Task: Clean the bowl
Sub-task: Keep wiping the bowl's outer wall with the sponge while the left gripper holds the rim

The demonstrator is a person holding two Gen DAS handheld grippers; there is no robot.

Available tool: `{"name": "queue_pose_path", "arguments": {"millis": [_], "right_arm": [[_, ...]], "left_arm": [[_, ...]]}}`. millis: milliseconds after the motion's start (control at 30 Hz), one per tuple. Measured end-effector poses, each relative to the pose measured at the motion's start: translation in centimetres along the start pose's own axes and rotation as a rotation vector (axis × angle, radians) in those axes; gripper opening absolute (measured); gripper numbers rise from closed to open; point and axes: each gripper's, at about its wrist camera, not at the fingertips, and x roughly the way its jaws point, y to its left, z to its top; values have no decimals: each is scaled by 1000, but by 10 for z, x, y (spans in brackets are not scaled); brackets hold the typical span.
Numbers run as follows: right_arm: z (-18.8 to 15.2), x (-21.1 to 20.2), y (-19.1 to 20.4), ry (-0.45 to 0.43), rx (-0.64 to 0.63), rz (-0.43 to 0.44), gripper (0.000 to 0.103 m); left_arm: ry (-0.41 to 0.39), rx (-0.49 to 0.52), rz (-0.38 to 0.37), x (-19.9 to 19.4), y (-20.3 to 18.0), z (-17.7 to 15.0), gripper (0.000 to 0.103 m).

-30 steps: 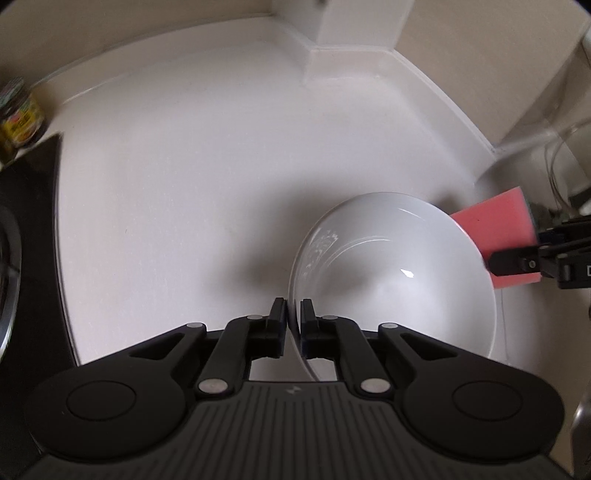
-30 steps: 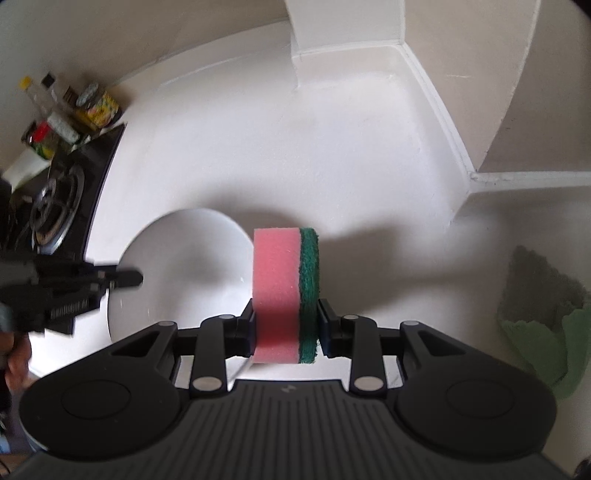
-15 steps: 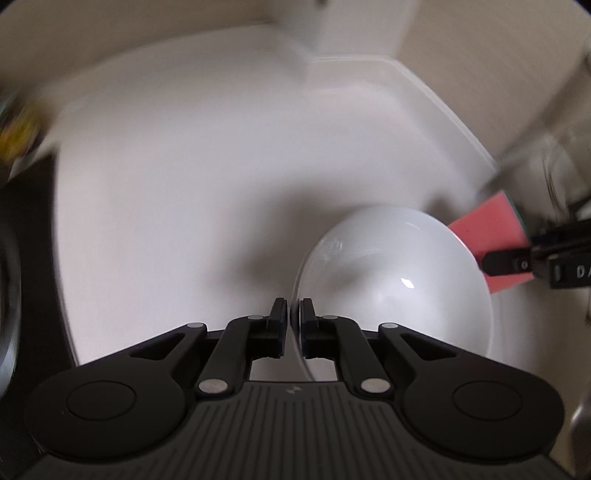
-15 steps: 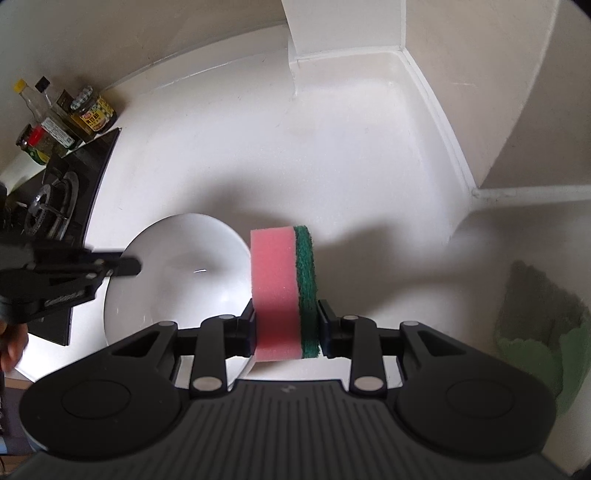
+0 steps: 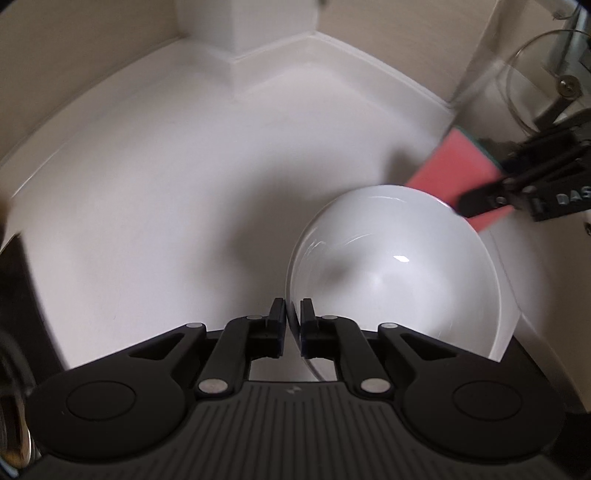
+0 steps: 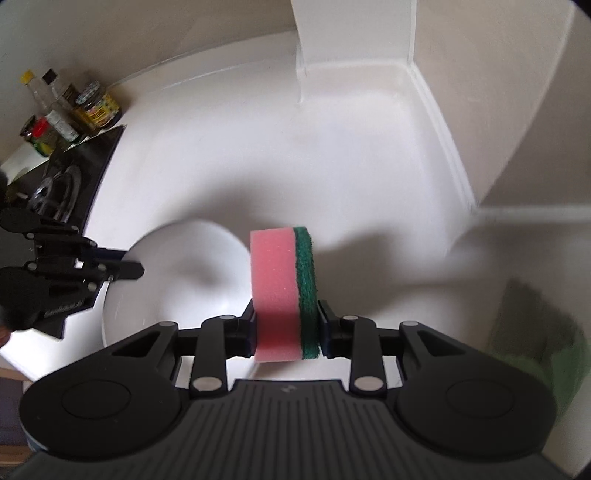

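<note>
A white bowl point(image 5: 399, 273) is held above the white counter, tilted. My left gripper point(image 5: 293, 325) is shut on the bowl's near rim. The bowl also shows in the right wrist view point(image 6: 184, 280), with the left gripper point(image 6: 125, 269) at its left rim. My right gripper point(image 6: 286, 328) is shut on a pink sponge with a green scouring side point(image 6: 282, 291), held upright just right of the bowl. In the left wrist view the sponge point(image 5: 461, 177) sits at the bowl's far right rim, with the right gripper point(image 5: 476, 195) behind it.
A white counter point(image 6: 332, 155) runs to a corner with a wall post point(image 6: 351, 33). Jars and bottles point(image 6: 74, 110) stand at the far left beside a black stove point(image 6: 62, 177). A green cloth point(image 6: 535, 332) lies at the right. A glass object point(image 5: 546, 74) stands at the right.
The bowl has tilted and moved with my left gripper, and the view has swung right. The sponge has stayed beside the bowl's rim, slightly higher against it.
</note>
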Motion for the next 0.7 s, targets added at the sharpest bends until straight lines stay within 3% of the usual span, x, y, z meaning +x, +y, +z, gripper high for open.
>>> {"name": "queue_pose_path", "arguments": {"millis": [67,167,300,433,600,700], "right_arm": [[0,-1,-2,-1,7,8,27],[-5,-3,-6,-2,28,26,27],[-13,-6,-7,1,35,40,27],[-22,-9,-1,29,6,49,27],[-12,-8,-1,45,-21,49,27],[-3,-4,-5,24,-8,31,27]], "left_arm": [[-28,-79,-2,-1,4,0,4],[-49,-275,-2,-10,9,-19,4],[-33,-357,0,-10,4,-39,7],[24,-220,39,-11,-5,-30,6],[105,107,58,3,-25,2,8],[132,103,-11,9,-16,16,8]]}}
